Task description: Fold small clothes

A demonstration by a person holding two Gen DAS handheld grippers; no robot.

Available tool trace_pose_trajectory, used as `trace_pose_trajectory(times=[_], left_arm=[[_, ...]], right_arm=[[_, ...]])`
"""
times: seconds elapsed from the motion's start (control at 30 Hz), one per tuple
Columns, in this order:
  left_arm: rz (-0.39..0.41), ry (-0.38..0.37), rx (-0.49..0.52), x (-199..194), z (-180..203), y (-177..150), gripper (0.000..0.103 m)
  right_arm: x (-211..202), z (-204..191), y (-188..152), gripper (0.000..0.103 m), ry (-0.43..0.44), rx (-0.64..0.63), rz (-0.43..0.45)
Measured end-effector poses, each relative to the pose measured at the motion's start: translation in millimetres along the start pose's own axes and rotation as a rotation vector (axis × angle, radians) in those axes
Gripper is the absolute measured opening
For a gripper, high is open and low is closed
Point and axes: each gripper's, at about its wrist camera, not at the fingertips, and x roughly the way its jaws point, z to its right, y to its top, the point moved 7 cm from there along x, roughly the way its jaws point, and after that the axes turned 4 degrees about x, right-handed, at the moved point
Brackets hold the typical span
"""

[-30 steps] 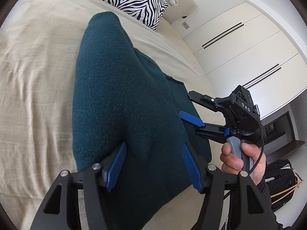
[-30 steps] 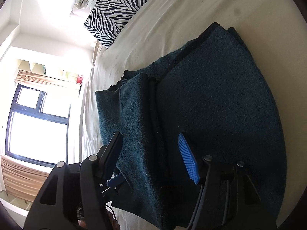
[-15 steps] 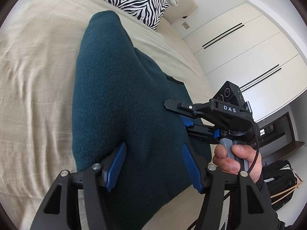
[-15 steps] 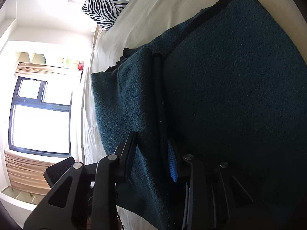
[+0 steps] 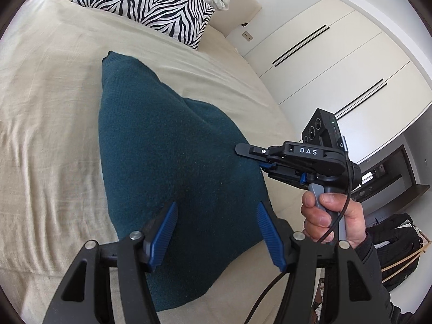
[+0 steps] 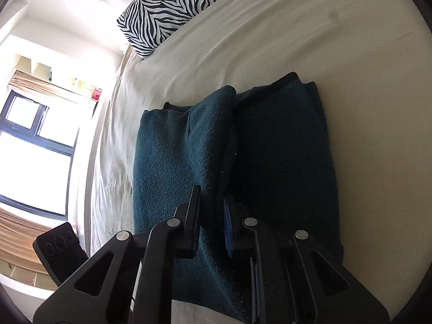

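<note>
Teal knit, thick and fuzzy: small garment point(image 5: 172, 162) spread on the beige bed point(image 5: 48, 124), partly folded, its far corner pointing toward the zebra-print pillow point(image 5: 151, 2). Seen from the right wrist, same garment point(image 6: 286, 145) lying in two lobes with a dark trimmed seam running between them.

Right tongs point(image 6: 212, 218) just drawn together, now clamped on a raised ridge of the knit at the near end of that seam, cloth pinched between the black finger and the blue pad. From the left wrist, same right tongs point(image 5: 266, 163) reaching in level over the garment's right edge, held by a hand point(image 5: 332, 216) in a dark sleeve, cable trailing down.

Left tongs point(image 5: 216, 221) standing apart over the near part of the garment, blue pads point(image 5: 164, 226) on either side of the knit without pressing it; contact with the cloth beneath not clear.

Near hem lying just short of the bed's front edge. Left of the garment, wide stretch of wrinkled bedspread. Beyond it, more bare sheet up to the pillow. Right of the garment, narrow strip of bed, then white wardrobe doors point(image 5: 337, 67) and a dark bag point(image 5: 394, 240) on the floor. Window point(image 6: 35, 145) bright past the bed's other side.
</note>
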Motion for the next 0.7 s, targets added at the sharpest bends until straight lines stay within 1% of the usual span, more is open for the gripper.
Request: trace_pose_trajectory(times=[0.1,0.2,0.3,0.47,0.57,0.63,0.7], left_arm=[[-0.015,-0.003,0.017,5.8,8.4,0.2,0.065],[-0.033,0.004,0.031,14.6,13.2,-1.0,0.065],[-0.045,0.008,0.037,19.8,15.7,-0.5,0.065],[-0.045,0.019,0.058,18.3,25.0,1.1,0.065],[-0.048,0.024,0.059,21.1,24.9,7.9,0.064],[-0.039,0.032,0.070,21.1,26.3,14.8,0.064],[-0.024,0.060,0.101,20.5,27.1,24.8,0.064]], right_arm=[[-12.0,23.7,9.3,0.013,-0.041,0.026,0.009],[-23.2,43.2,9.7,0.013,-0.051,0.051,0.014],[-24.0,56.6,5.4,0.013,-0.068,0.056,0.000],[-24.8,62.6,4.5,0.013,-0.055,0.055,0.010],[-17.6,74.4,-2.6,0.014,-0.085,0.046,-0.011],[-14.1,79.1,-4.5,0.014,-0.066,0.059,-0.002],[-15.7,82.0,-6.9,0.014,-0.038,0.074,0.016]])
